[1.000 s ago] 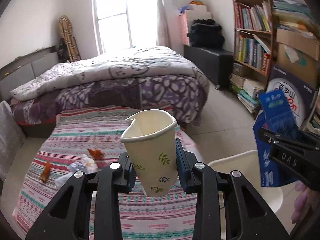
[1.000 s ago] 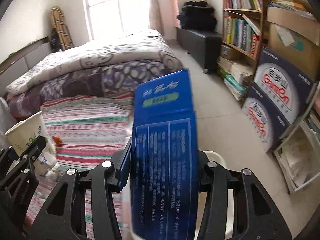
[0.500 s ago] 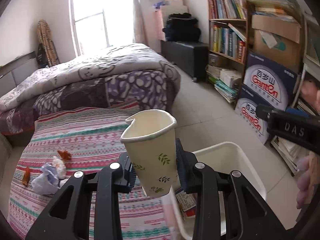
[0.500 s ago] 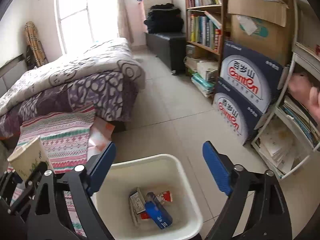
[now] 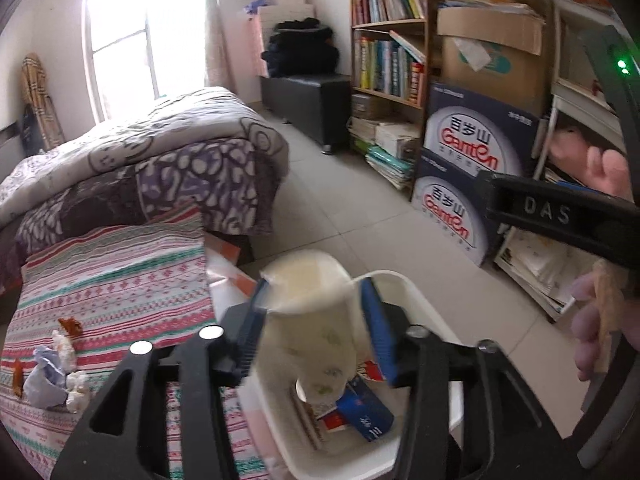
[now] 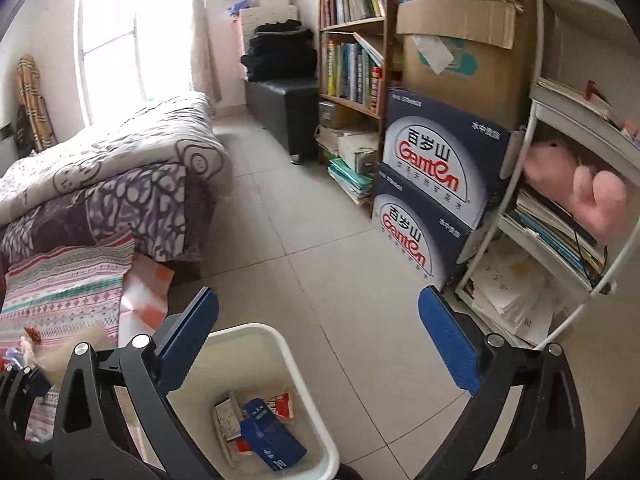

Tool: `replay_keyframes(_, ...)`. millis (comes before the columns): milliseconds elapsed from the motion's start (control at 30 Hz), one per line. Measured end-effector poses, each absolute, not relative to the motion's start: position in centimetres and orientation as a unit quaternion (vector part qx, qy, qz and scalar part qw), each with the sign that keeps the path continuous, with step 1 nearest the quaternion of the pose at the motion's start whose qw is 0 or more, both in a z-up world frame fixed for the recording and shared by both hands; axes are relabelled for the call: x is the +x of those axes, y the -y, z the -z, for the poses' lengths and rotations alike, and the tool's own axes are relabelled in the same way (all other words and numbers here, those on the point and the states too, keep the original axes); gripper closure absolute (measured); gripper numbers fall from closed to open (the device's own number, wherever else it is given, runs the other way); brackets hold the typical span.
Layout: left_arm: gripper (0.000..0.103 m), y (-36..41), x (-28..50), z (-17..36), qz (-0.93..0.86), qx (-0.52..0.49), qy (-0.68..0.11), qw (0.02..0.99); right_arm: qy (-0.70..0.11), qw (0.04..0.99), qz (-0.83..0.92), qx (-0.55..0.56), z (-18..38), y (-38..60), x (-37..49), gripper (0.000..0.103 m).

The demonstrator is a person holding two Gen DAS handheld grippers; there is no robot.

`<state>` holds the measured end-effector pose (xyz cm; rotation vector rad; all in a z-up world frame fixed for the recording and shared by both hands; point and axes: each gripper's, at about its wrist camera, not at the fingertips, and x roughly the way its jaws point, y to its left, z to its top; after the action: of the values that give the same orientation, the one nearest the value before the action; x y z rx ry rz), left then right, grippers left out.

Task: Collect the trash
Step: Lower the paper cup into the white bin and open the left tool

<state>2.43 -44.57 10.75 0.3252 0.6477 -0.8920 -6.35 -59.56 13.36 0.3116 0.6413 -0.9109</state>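
Note:
In the left wrist view a paper cup (image 5: 312, 320) with leaf prints, blurred by motion, hangs between the spread fingers of my left gripper (image 5: 316, 332), just above the white bin (image 5: 404, 284). The pads stand apart from the cup. The bin holds a blue carton (image 5: 364, 412) and other wrappers. In the right wrist view my right gripper (image 6: 320, 344) is open and empty above the bin (image 6: 280, 344), with the blue carton (image 6: 272, 436) inside. Crumpled paper (image 5: 48, 380) and orange scraps (image 5: 70, 324) lie on the striped cloth (image 5: 116, 280).
A bed (image 5: 152, 160) with a patterned quilt stands behind the striped cloth. Stacked blue water boxes (image 6: 432, 196), a bookshelf (image 6: 352, 60) and a white wire rack (image 6: 568, 240) line the right side. Tiled floor (image 6: 304, 232) lies between them.
My left gripper has opened and moved over the bin; the cup has slipped lower between its fingers. The right gripper, which dropped the blue carton into the bin, stays open above it.

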Motion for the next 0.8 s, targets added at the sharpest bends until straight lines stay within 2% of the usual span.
replay_keyframes(133, 0.038, 44.4, 2.2, -10.7, 0.424, 0.156, -0.306, 0.838, -0.301, 0.836, 0.43, 0.158, -13.5, 59.7, -6.4, 0.007)
replay_keyframes(333, 0.029, 43.2, 3.2, -10.7, 0.398, 0.153, -0.313, 0.849, -0.305, 0.846, 0.413, 0.145, -13.6, 58.1, -5.0, 0.007)
replay_keyframes(800, 0.024, 36.1, 9.2, -9.2, 0.266, 0.151, -0.372, 0.876, -0.331, 0.872, 0.338, 0.128, -13.5, 52.2, 0.6, 0.007)
